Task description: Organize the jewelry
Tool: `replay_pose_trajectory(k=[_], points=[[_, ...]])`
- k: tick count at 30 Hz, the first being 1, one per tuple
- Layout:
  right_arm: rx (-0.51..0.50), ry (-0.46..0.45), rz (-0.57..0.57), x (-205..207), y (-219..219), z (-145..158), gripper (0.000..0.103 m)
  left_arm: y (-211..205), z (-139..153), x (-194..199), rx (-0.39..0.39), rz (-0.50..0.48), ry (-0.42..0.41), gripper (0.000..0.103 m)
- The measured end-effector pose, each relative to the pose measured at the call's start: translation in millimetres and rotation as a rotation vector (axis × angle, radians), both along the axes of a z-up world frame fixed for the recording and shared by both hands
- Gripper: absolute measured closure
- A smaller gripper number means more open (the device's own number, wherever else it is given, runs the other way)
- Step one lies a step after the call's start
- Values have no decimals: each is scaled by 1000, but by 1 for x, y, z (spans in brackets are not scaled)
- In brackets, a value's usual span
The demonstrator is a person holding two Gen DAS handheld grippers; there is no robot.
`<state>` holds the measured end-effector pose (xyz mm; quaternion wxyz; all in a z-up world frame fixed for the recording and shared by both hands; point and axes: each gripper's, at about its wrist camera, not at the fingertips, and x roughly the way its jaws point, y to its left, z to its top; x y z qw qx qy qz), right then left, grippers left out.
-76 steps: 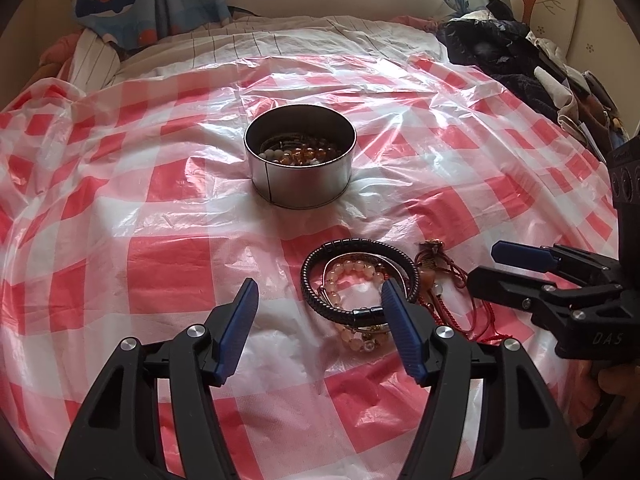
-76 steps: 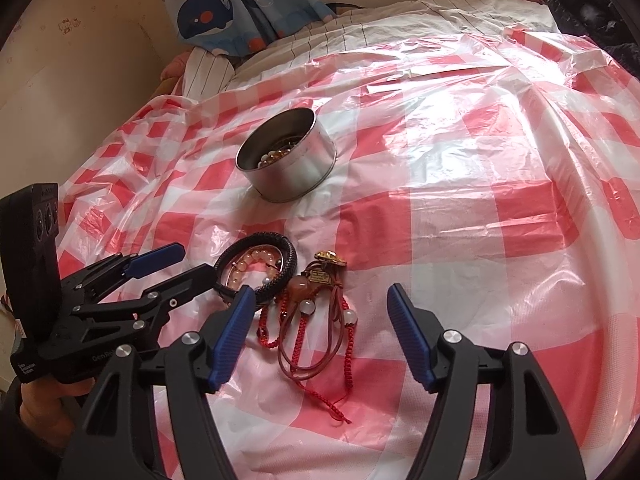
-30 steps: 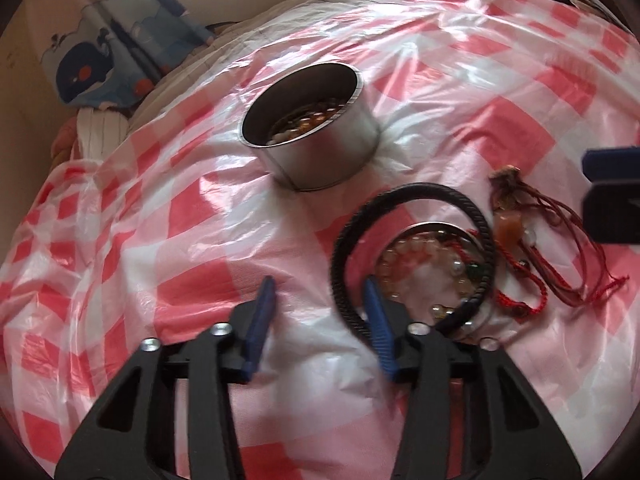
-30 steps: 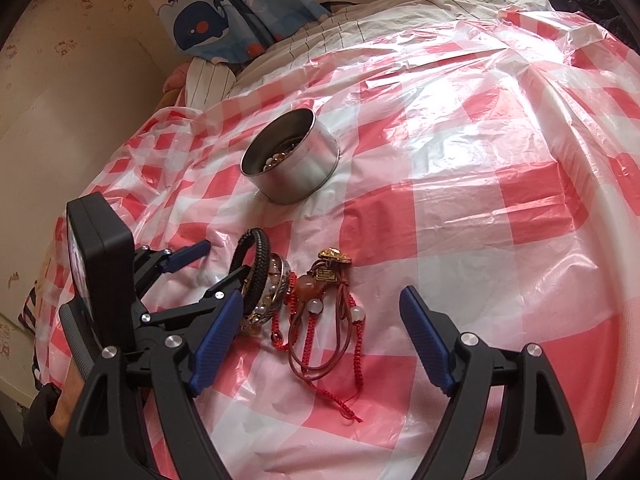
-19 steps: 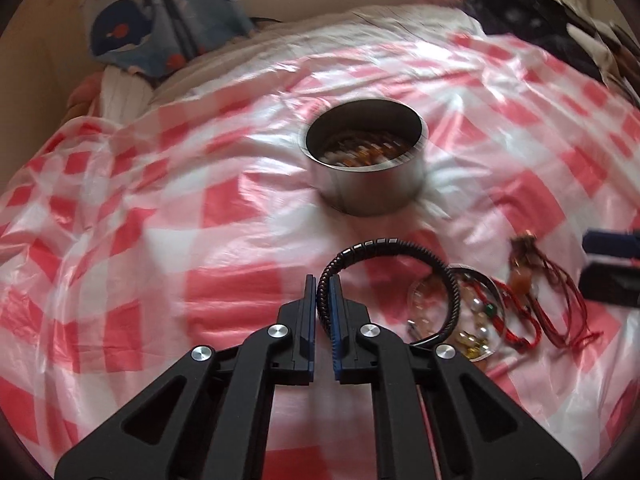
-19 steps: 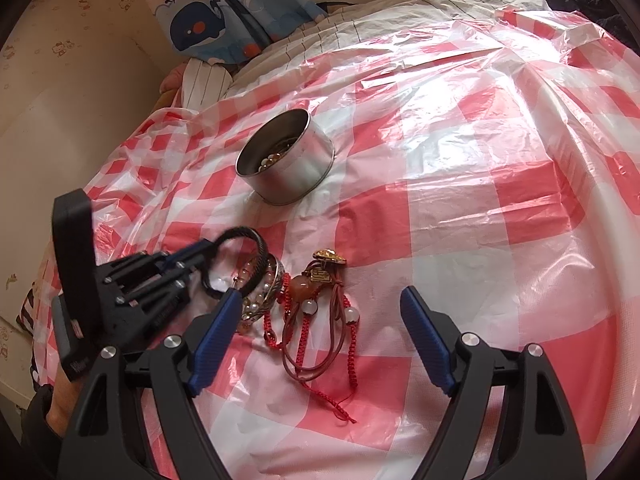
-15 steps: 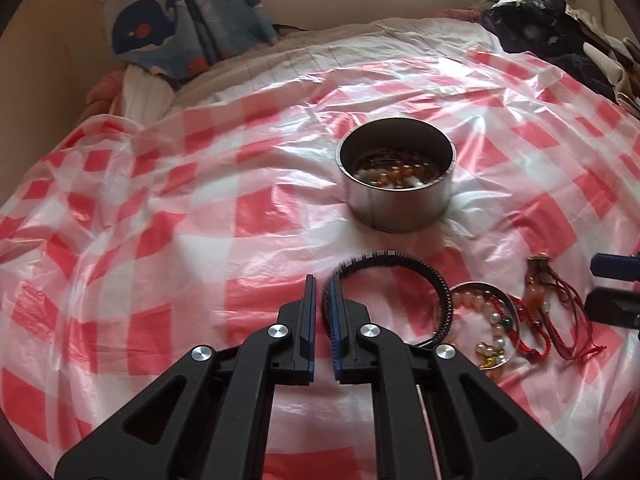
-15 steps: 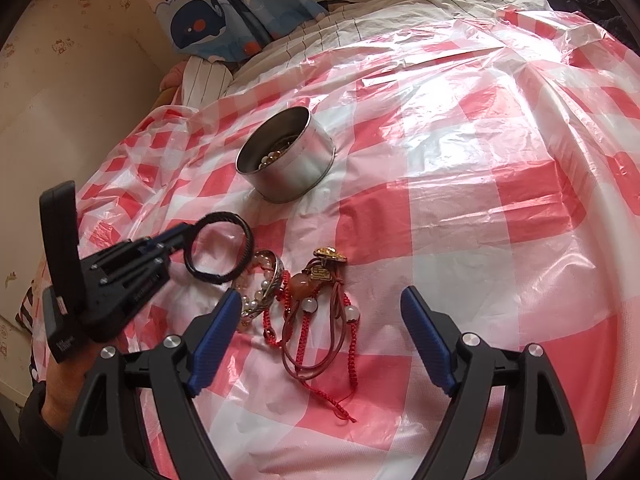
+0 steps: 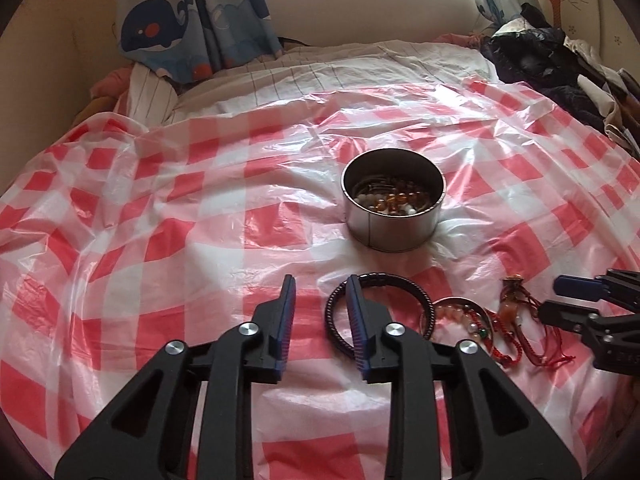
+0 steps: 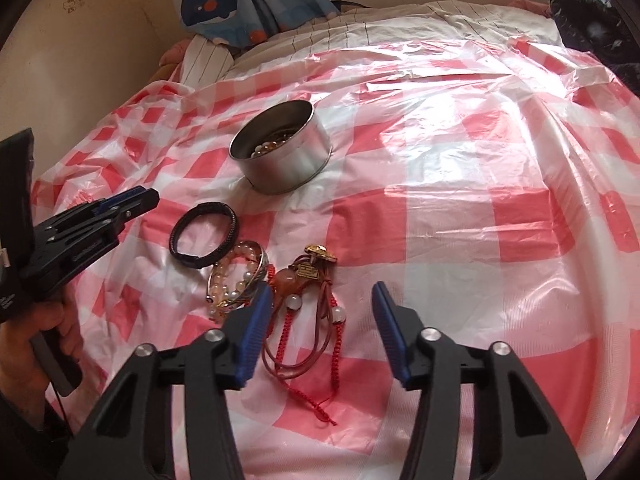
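Note:
A black braided bracelet (image 9: 400,282) (image 10: 208,236) lies flat on the red-checked plastic sheet, free of any grip. My left gripper (image 9: 320,320) (image 10: 132,200) is open and empty, its right finger over the bracelet's left side. A silver bangle with pale beads (image 9: 460,316) (image 10: 240,280) and red cord jewelry with a gold charm (image 9: 520,320) (image 10: 312,304) lie to the right. My right gripper (image 10: 320,328) (image 9: 560,300) is open over the red cord piece. A round metal tin (image 9: 394,200) (image 10: 282,148) holds beaded jewelry.
The plastic sheet (image 9: 160,220) covers a bed. A whale-print curtain (image 9: 180,20) hangs behind. Dark clothes (image 9: 560,64) pile at the far right. A striped sheet (image 9: 320,76) shows beyond the plastic.
The left gripper, which had gripped and lifted the black bracelet, has opened and the bracelet now lies on the sheet, apart from the bangle. The right gripper stayed open.

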<state>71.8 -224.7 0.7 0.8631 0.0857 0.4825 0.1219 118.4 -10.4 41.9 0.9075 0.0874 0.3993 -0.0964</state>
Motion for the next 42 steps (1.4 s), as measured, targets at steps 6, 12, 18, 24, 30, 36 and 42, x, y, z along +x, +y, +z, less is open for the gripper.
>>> replay_pose_trajectory(k=[6, 12, 18, 24, 30, 36, 42], points=[[-27, 25, 15, 11, 8, -11, 91, -6, 3, -7, -9, -29, -3, 67], [204, -38, -25, 4, -19, 7, 98, 2, 4, -5, -44, -3, 11, 62], [382, -200, -65, -7, -46, 38, 98, 7, -3, 0, -32, -3, 48, 58], [241, -23, -182, 9, -53, 8, 96, 2, -22, 5, 10, -22, 107, 54], [197, -14, -250, 9, -64, 8, 51, 6, -28, 11, 5, -6, 111, 53], [-1, 19, -165, 11, -32, -3, 51, -2, -37, 12, 52, -30, 102, 53], [-107, 26, -105, 9, -16, -11, 70, -7, -48, 13, 73, -48, 134, 73]])
